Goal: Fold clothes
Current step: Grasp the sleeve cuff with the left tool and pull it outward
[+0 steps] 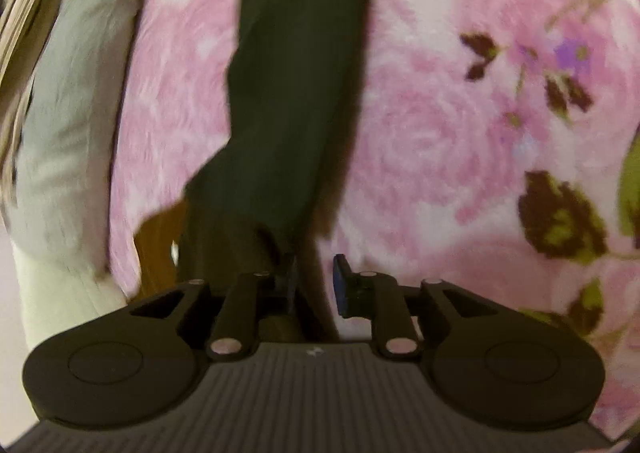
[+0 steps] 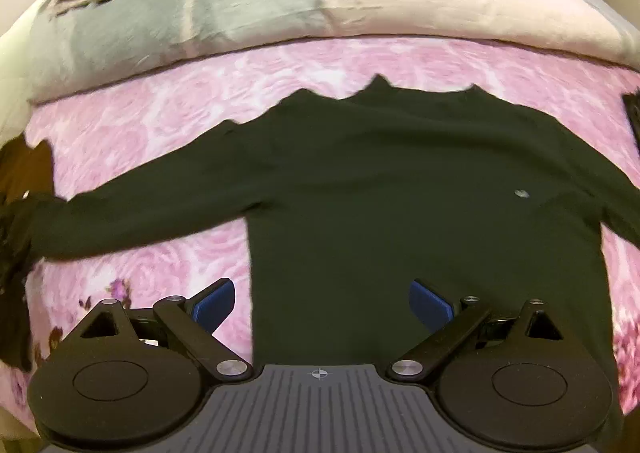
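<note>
Currently: dark sweater spread flat on pink blanket. My left gripper pinches its left sleeve end; right gripper spread, hovering near hem. I'd keep the sleeve taut while carrying it across.

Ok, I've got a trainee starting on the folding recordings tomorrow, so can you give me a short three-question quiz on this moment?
1. True or false: the right gripper is shut on the dark long-sleeved top.
2. Multiple choice: what is the left gripper holding? A) a pillow B) the end of the sleeve C) nothing
3. Fill in: the top lies spread on a pink ____ blanket.

Key
1. False; its jaws stand wide open above the top's lower body.
2. B; the sleeve end runs into the nearly closed jaws.
3. Floral.
</note>
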The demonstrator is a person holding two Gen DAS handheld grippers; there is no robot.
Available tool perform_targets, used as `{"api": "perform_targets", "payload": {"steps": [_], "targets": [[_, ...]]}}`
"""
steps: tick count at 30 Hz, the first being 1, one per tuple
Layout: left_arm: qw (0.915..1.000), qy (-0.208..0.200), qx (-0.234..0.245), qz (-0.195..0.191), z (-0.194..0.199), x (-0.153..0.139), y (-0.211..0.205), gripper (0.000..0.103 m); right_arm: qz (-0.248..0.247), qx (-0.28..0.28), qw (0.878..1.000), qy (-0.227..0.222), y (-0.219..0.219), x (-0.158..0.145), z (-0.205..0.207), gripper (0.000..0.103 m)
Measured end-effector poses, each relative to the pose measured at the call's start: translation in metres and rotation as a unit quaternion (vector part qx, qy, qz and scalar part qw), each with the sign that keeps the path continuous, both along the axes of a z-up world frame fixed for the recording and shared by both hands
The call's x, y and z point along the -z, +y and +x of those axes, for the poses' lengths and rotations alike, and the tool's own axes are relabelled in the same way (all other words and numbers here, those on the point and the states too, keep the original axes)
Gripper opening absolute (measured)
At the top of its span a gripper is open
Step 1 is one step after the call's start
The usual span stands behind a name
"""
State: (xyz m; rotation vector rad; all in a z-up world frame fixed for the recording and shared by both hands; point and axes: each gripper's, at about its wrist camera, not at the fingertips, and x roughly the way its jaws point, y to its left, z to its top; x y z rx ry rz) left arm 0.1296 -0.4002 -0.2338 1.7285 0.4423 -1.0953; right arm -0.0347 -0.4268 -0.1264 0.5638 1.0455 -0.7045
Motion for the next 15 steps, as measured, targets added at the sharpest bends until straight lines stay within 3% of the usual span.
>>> {"api": "perform_targets", "payload": {"steps": [3, 6, 7, 11, 15], "targets": [[0.9957, 0.052, -0.063, -0.043, 0.026, -0.009, -0.013, 0.021, 0.007, 0.023, 1.0, 0.001, -0.004, 0.001, -0.009, 0.096], [0.9828, 0.105, -0.126, -0.085, 0.054, -0.015, -0.028, 0.037, 0.017, 0.031, 0.999, 0.005, -0.004, 0.007, -0.004, 0.096], [0.9766, 0.122, -0.147, -0.099, 0.064, -0.017, -0.032, 0.039, 0.019, 0.03, 0.999, 0.004, -0.003, 0.008, -0.001, 0.096], [0.9423, 0.191, -0.228, -0.154, 0.101, -0.024, -0.052, 0.04, 0.014, 0.003, 1.0, 0.0, 0.007, 0.007, 0.019, 0.096], [0.8935, 0.256, -0.306, -0.207, 0.138, -0.032, -0.072, 0.034, -0.007, -0.045, 0.999, 0.019, 0.023, 0.009, 0.038, 0.096]]}}
